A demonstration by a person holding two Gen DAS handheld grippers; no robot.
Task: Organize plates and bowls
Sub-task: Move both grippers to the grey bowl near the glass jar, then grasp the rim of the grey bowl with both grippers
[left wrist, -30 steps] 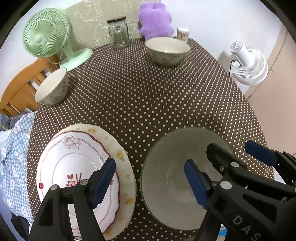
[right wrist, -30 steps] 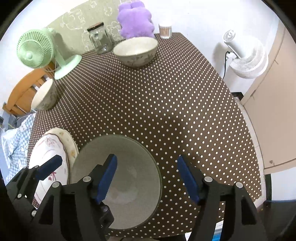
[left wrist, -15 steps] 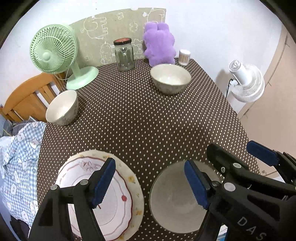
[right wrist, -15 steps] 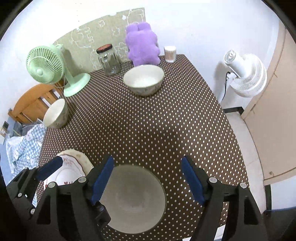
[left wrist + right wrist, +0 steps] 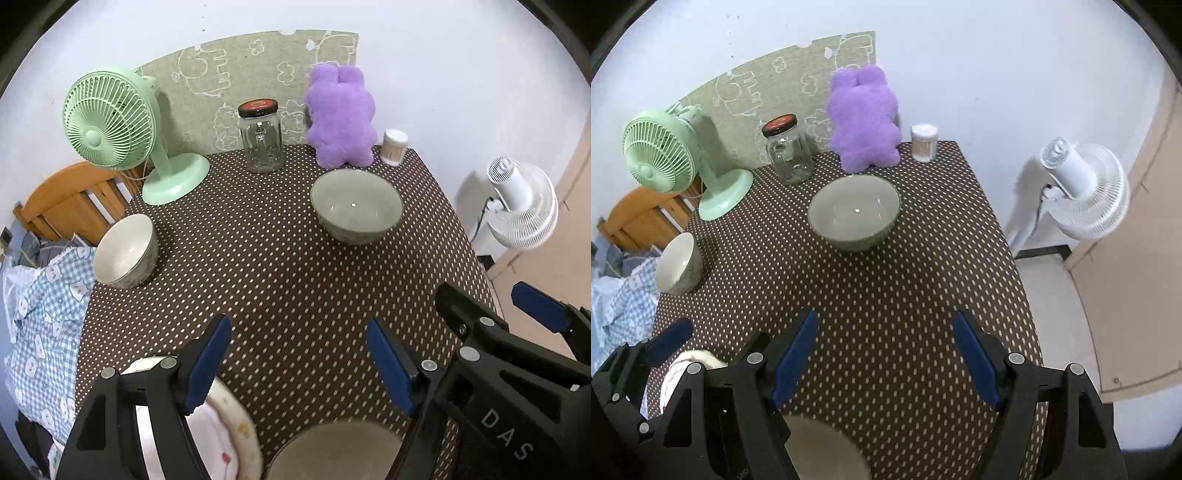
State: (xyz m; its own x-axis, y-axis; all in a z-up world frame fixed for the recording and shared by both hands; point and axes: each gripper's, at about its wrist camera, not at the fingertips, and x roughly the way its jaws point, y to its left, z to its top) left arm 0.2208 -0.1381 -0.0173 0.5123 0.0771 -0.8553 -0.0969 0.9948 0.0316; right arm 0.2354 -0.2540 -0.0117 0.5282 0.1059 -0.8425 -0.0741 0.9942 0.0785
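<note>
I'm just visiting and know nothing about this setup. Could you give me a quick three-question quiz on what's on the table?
1. How many bowls are on the table?
2. True or false: the left gripper is holding a bowl.
3. Beside the glass jar stands: A) a purple plush toy B) a kettle C) a book.

Key: 1. Three: far bowl, left-edge bowl, near bowl. 2. False; it is open and empty. 3. A.

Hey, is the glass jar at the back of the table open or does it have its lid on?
Lid on. The glass jar stands upright with a dark, red-topped cap seated on its mouth.
</note>
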